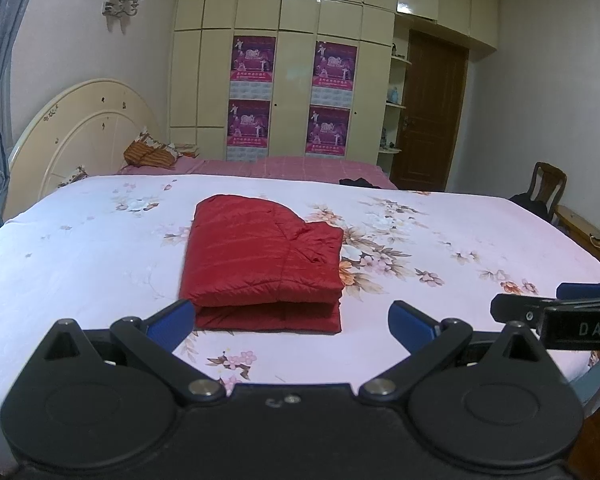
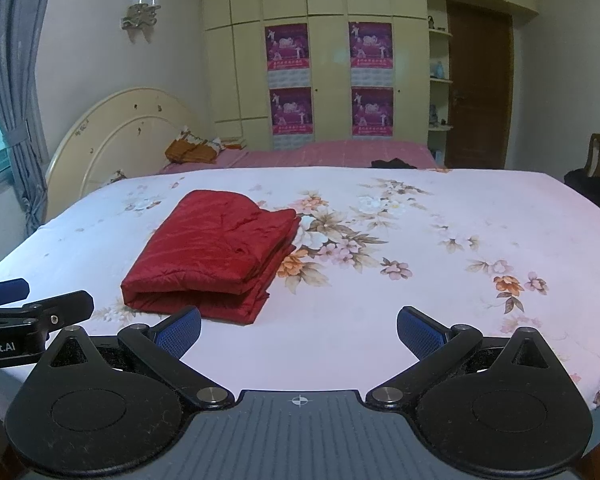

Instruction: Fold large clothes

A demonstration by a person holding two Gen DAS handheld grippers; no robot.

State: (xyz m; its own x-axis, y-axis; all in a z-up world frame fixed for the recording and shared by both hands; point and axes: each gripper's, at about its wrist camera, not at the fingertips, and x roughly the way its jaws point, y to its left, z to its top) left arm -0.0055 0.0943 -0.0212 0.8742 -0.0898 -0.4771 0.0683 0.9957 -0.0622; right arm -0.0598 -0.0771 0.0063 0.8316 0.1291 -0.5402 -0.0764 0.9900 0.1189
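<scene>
The left gripper (image 1: pixel 292 322) hangs spread wide with nothing between its blue pads — just short of the near edge of the red jacket (image 1: pixel 264 264), which lies folded in a stacked rectangle on the floral bedsheet (image 1: pixel 460 240). To the right, the right gripper (image 2: pixel 299 330) — likewise agape and empty — hovers over bare sheet.

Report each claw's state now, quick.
Left claw: open, holding nothing; the folded red quilted jacket lies just beyond it on the bed.
Right claw: open, empty.
</scene>
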